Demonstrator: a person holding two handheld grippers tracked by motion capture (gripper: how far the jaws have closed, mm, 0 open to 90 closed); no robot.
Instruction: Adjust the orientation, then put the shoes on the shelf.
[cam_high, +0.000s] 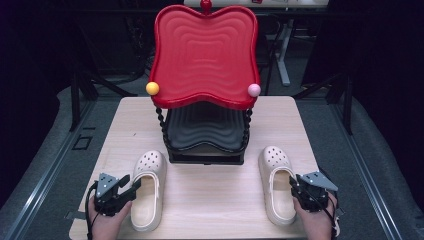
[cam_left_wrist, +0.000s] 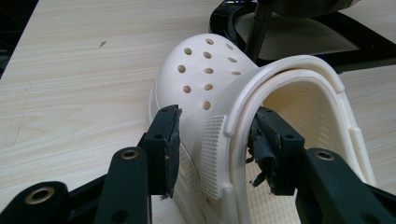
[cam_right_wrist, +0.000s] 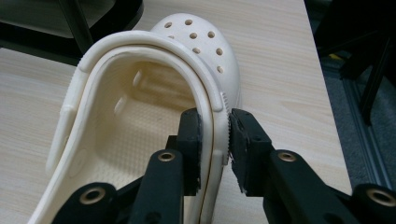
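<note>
No brand, label or writing readable on anything we see. Two cream foam clogs with perforated toes lie on the light wooden tabletop (cam_high: 210, 200), toes toward the far edge: left clog (cam_high: 146, 187) near the front left corner, right clog (cam_high: 276, 182) near the front right corner, well apart. Between them, at the middle toward the far edge, stands a two-tier rack (cam_high: 205, 130) with twisted black posts: glossy red wavy-ribbed tray (cam_high: 205, 50) on top, black tray (cam_high: 205, 125) beneath. A yellow ball (cam_high: 152, 88) and a pink ball (cam_high: 254, 90) sit at the red tray's front corners.

We see the left gripper (cam_left_wrist: 217, 140) straddling the left clog's side wall by the strap hinge, one pad outside, one inside; the wall sits between them but contact is not clear, so we can't tell if it grips. The right gripper (cam_right_wrist: 215, 140) straddles the right clog's outer wall and strap, pads just off the wall, released. Both hands come in from the front edge, grippers pointing forward and slightly down.
</note>
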